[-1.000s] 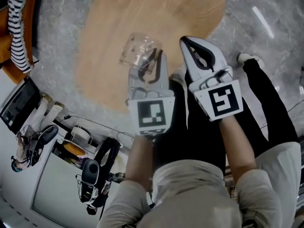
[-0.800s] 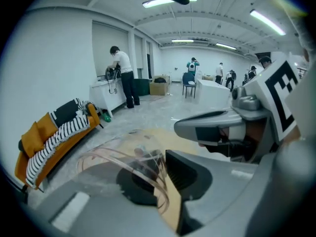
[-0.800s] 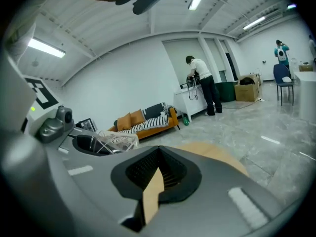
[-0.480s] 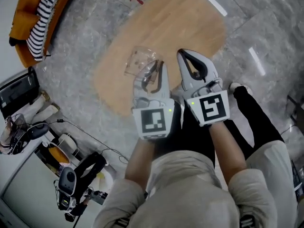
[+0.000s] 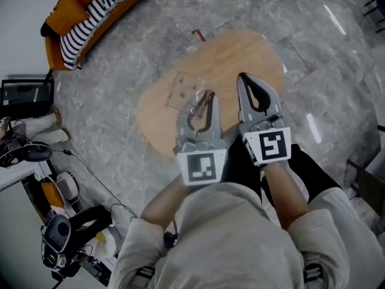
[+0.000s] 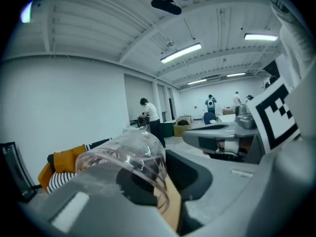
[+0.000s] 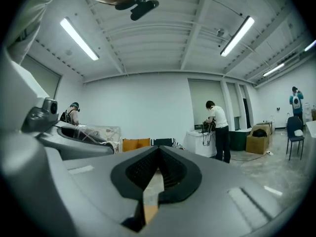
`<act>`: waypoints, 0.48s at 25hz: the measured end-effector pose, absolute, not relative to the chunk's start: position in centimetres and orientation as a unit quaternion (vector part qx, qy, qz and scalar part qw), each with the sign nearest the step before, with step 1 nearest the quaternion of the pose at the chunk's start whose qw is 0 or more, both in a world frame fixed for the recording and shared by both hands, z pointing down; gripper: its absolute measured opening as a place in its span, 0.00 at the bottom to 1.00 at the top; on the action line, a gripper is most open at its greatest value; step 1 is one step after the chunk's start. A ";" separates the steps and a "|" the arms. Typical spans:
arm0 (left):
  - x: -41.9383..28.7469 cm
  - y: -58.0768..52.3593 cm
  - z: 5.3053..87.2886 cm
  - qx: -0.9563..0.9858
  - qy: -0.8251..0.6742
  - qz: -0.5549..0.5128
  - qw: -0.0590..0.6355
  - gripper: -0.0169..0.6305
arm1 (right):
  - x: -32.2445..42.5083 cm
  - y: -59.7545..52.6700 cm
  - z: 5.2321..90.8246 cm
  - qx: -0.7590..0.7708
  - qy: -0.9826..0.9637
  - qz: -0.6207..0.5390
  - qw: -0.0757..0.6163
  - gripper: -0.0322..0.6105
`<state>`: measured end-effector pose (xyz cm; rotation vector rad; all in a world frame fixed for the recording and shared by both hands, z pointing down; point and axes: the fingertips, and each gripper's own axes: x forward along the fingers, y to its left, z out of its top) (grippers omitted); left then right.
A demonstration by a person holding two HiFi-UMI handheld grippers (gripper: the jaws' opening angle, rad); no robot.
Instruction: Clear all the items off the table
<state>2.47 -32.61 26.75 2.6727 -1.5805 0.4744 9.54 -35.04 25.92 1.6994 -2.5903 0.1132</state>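
A clear plastic cup (image 5: 186,91) is clamped in my left gripper (image 5: 203,99), tilted on its side above the left part of the oval wooden table (image 5: 240,56). The table top looks bare. In the left gripper view the cup (image 6: 126,154) lies across the jaws with its rim toward the camera. My right gripper (image 5: 246,79) is held just to the right of the left one, shut with nothing in it. In the right gripper view its jaws (image 7: 157,156) meet, and the cup (image 7: 96,132) shows at the left. Both grippers are held high and level.
An orange sofa with a striped blanket (image 5: 84,5) stands at the far left. A laptop (image 5: 24,92), cables and camera gear (image 5: 60,236) crowd the floor at the left. A small red mark (image 5: 198,35) lies beyond the table. People (image 7: 217,127) stand far off in the room.
The head view has pulled up and back, so the table looks smaller and farther below. Both grippers stay side by side, with the cup still in the left one.
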 end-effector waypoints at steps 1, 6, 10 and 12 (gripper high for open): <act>0.5 -31.9 25.1 0.846 -0.515 0.138 -0.004 0.13 | 8.2 -34.0 24.3 0.550 -0.834 0.030 0.018 0.06; -6.2 -28.9 20.6 0.834 -0.543 0.101 -0.008 0.13 | 3.0 -29.5 19.5 0.544 -0.839 0.009 0.009 0.06; -9.8 -26.4 17.7 0.832 -0.549 0.072 -0.030 0.13 | -1.3 -27.2 16.7 0.528 -0.849 -0.022 0.014 0.06; -11.3 -25.3 16.8 0.830 -0.554 0.067 -0.032 0.13 | -2.8 -26.6 15.7 0.528 -0.849 -0.029 0.014 0.06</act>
